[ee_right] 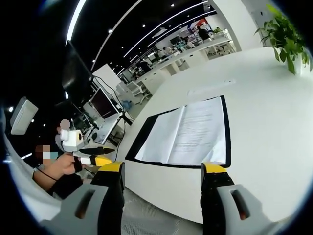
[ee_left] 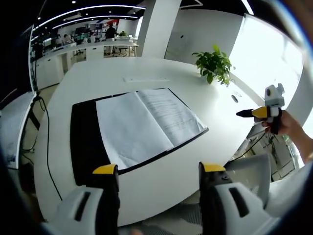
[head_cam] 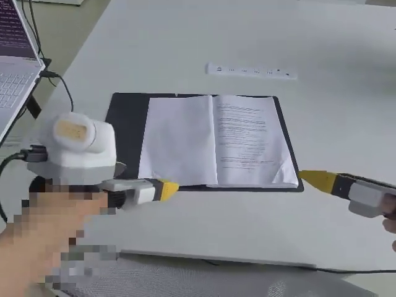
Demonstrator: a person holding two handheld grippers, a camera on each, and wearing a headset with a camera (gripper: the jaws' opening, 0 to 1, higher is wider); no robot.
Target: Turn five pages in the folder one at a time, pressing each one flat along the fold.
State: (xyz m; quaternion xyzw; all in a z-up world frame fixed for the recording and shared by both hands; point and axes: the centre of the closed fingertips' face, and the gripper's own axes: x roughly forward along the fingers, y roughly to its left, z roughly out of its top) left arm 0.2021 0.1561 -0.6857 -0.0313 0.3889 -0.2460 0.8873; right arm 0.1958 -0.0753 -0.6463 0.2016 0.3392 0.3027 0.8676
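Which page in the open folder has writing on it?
The right-hand page, the one nearest the right claw, carries lines of printed text. The left-hand page beside it is plain white.

Silver laptop (head_cam: 12, 83) cut by the head view's left edge, print on white right-hand page (head_cam: 247, 136) too small to read

Bright, even daylight; soft focus, fisheye-warped edges
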